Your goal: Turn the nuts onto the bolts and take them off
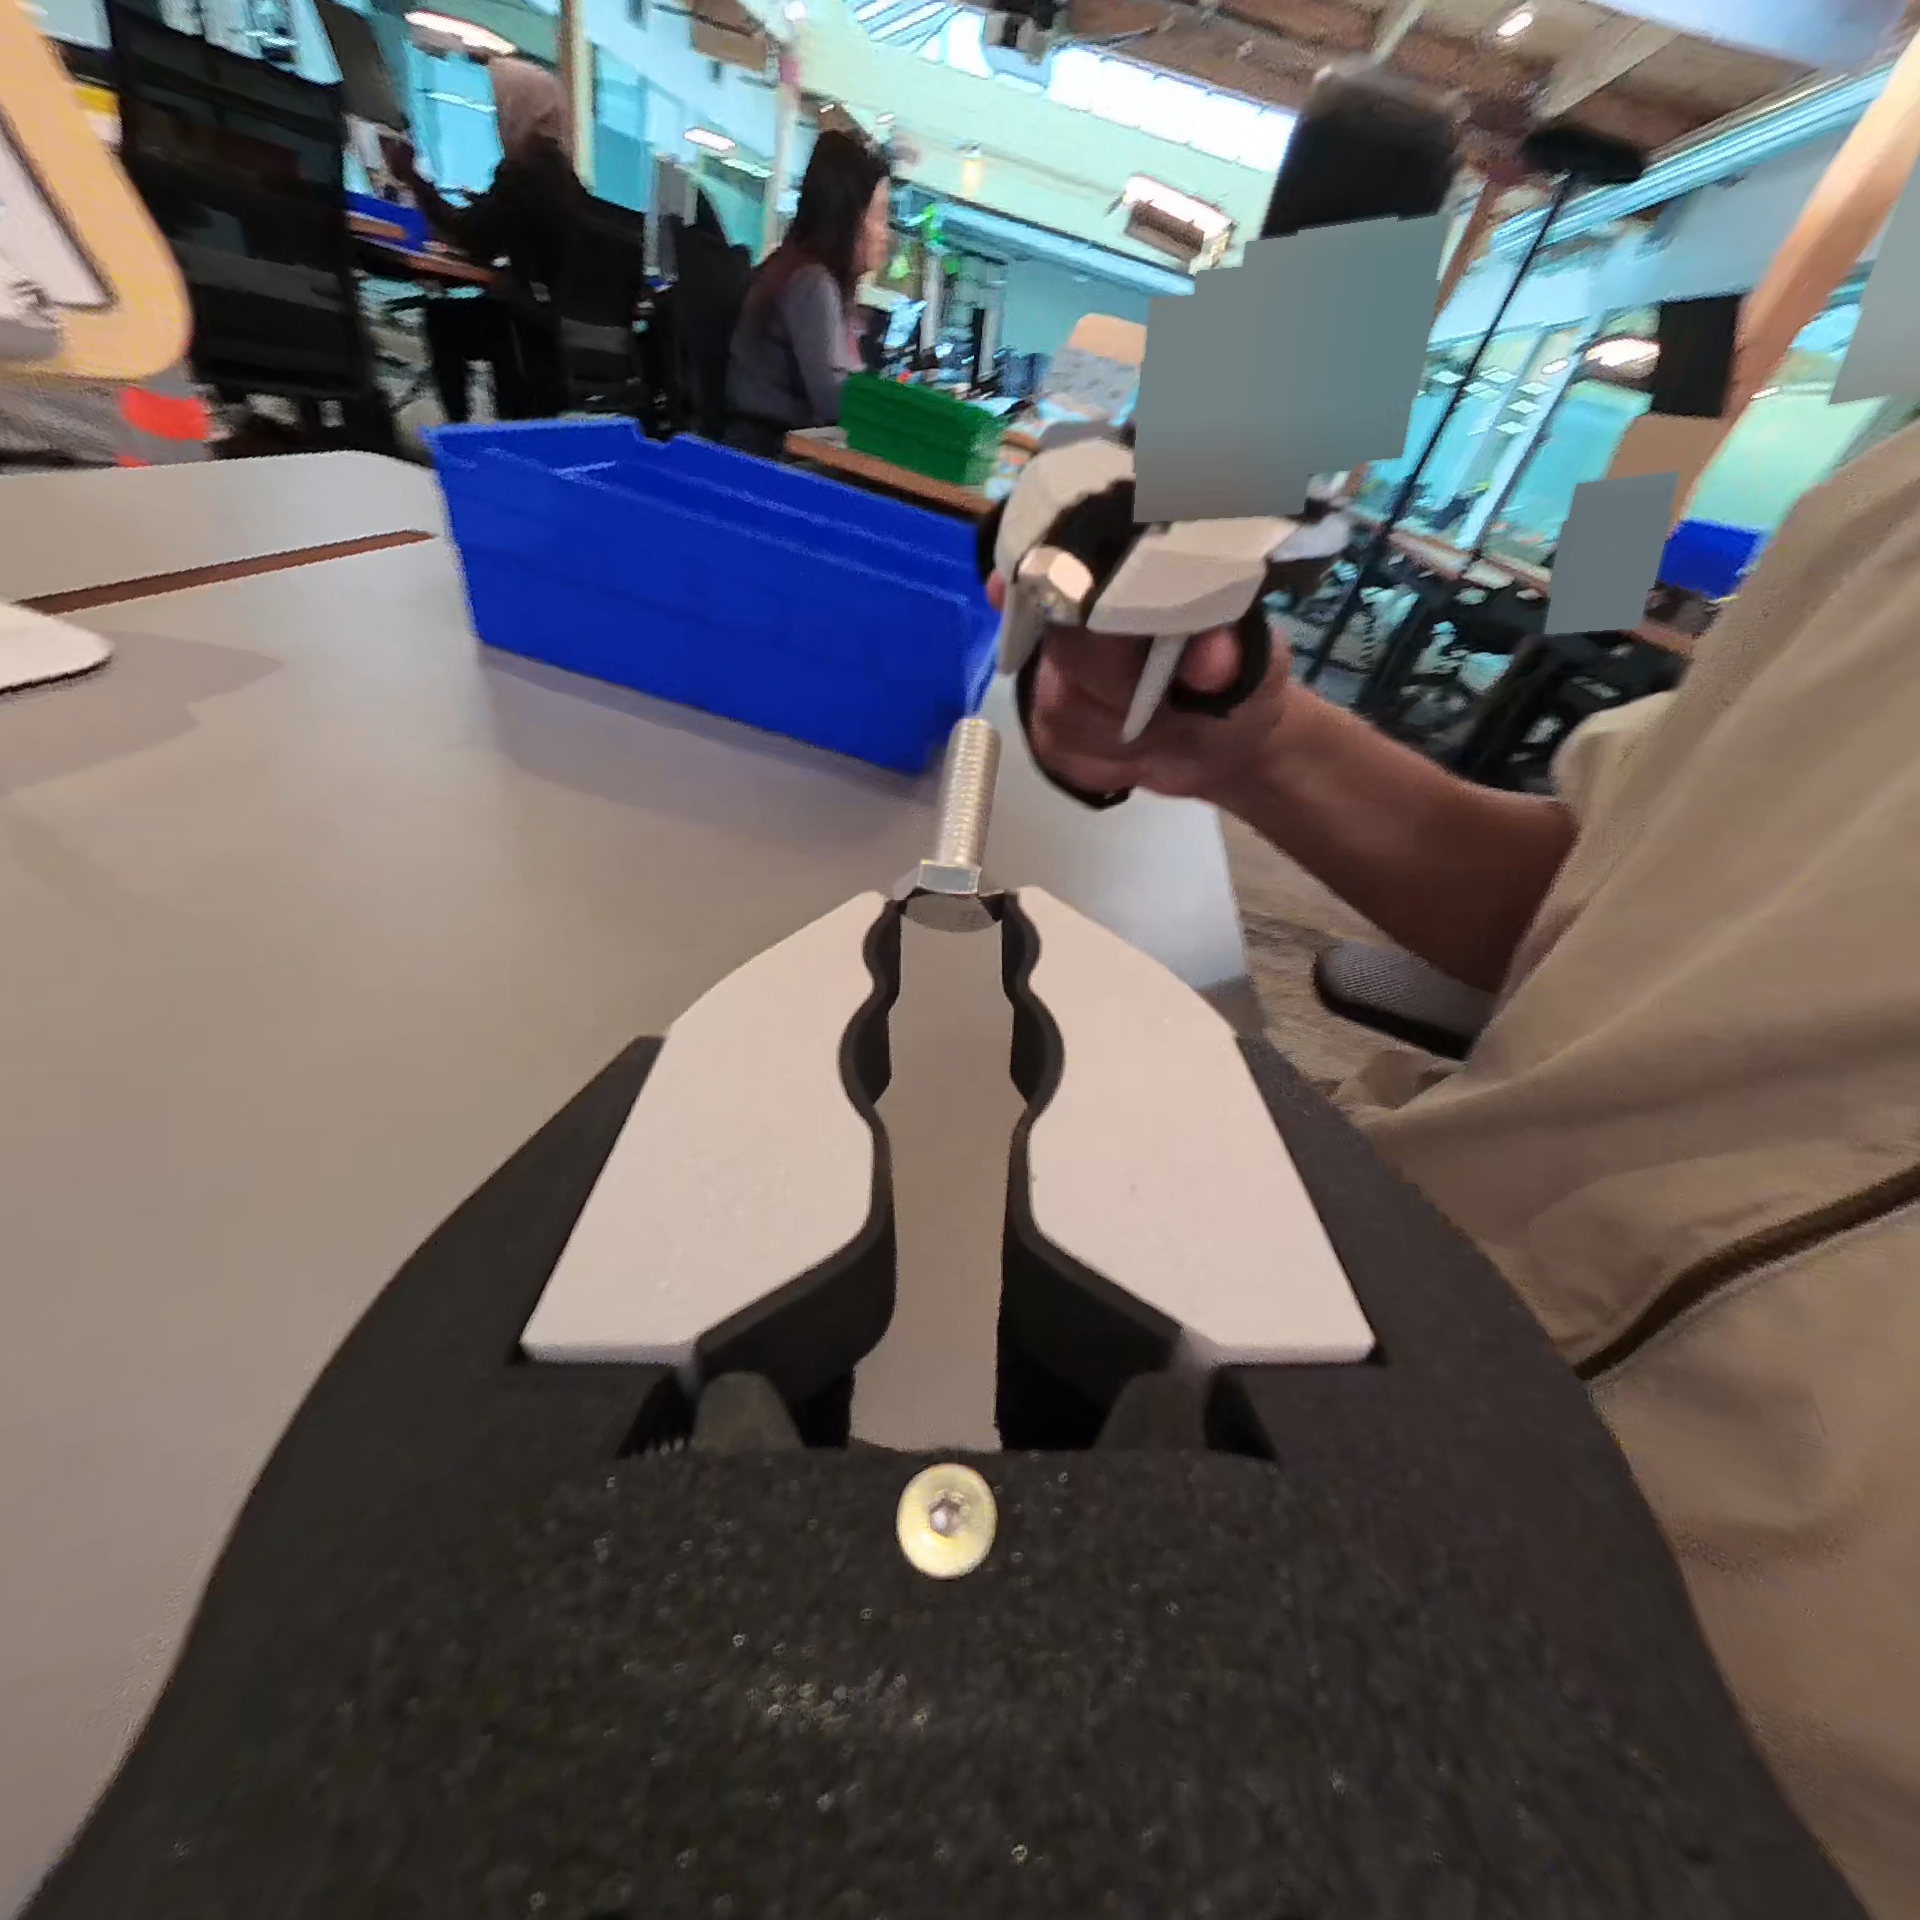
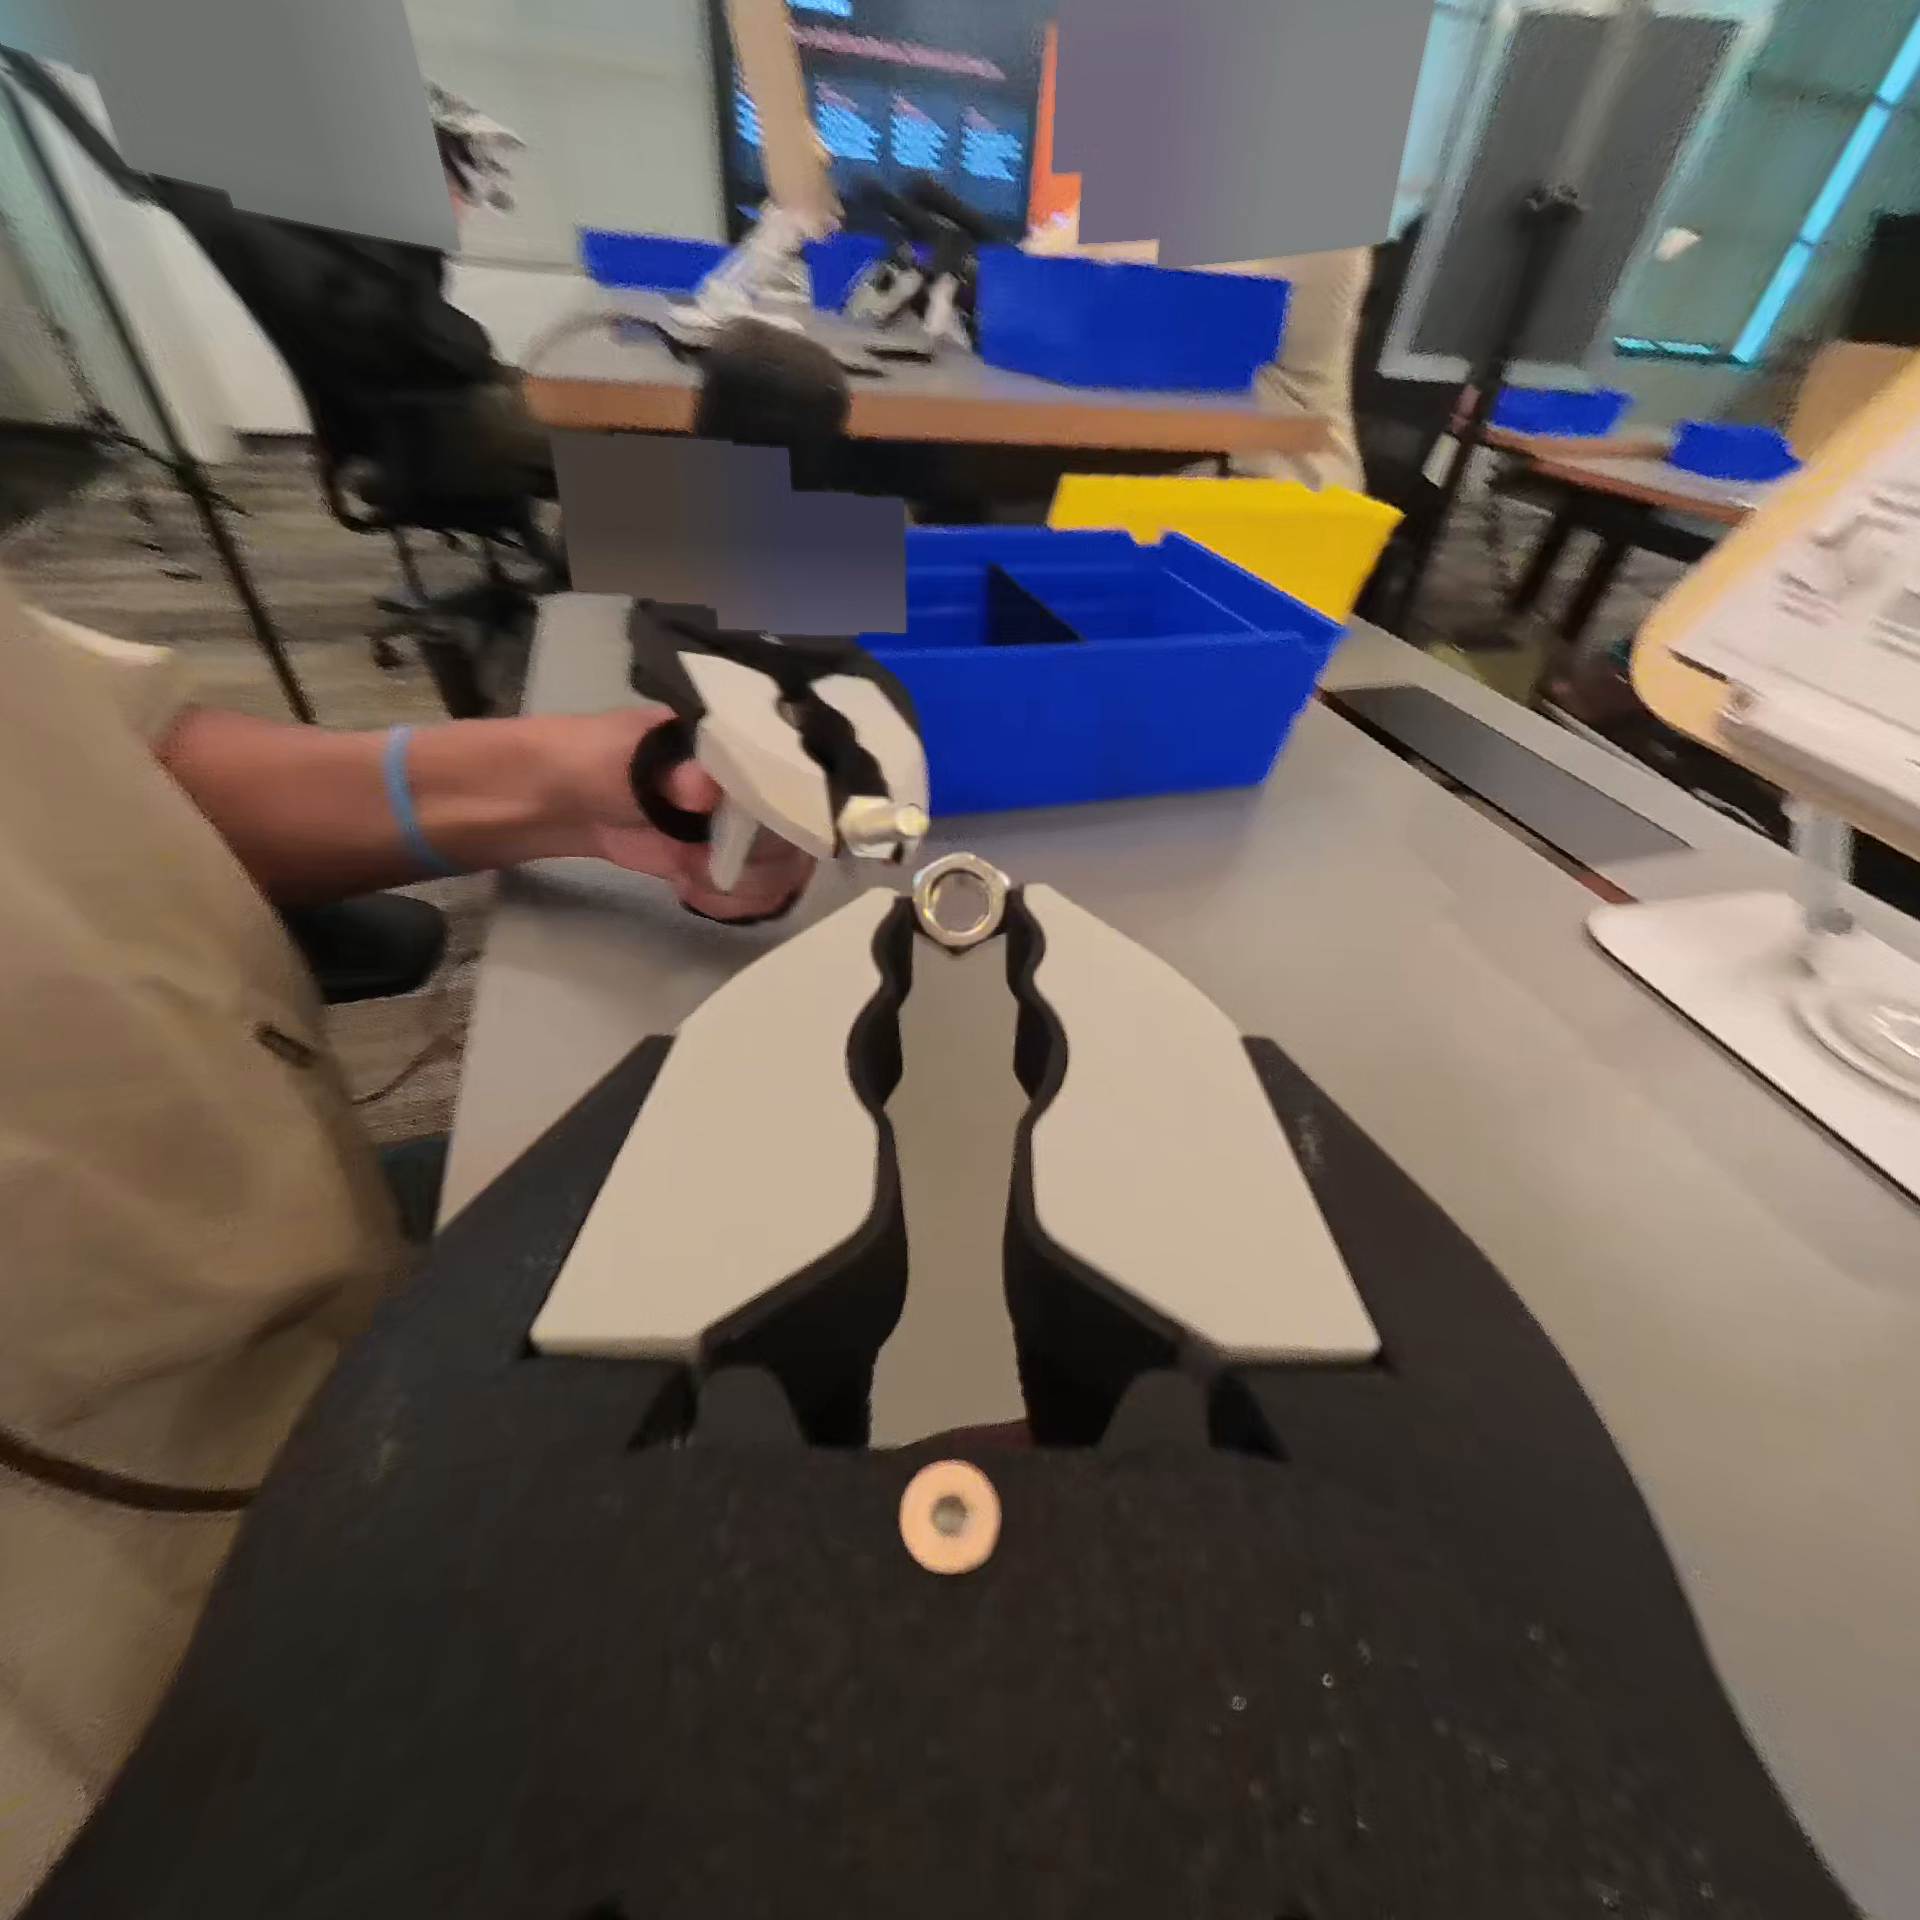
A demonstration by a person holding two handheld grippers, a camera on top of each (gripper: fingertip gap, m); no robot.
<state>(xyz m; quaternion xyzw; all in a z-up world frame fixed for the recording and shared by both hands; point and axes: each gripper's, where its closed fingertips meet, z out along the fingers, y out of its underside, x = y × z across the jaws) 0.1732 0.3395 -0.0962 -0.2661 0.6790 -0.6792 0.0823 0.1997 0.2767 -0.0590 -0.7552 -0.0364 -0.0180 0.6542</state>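
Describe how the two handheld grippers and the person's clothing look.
Both the left gripper and right gripper have pale grey fingers with wavy black inner pads, on a black body with a round metal screw. A blue wristband circles the left wrist; the shirt is beige.

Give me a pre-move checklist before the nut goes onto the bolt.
1. Left tongs grip the bolt by its hex head: ok.
2. Right tongs hold the nut at the tips: ok.
3. Bolt thread bare, no nut on it: ok.
4. Nut bore lined up with the bolt's axis: not ok; the bolt tip sits beside the nut, not in its hole.
5. Nut and bolt apart, nothing cross-threaded: ok.
6. Thread sizes match: cannot tell.
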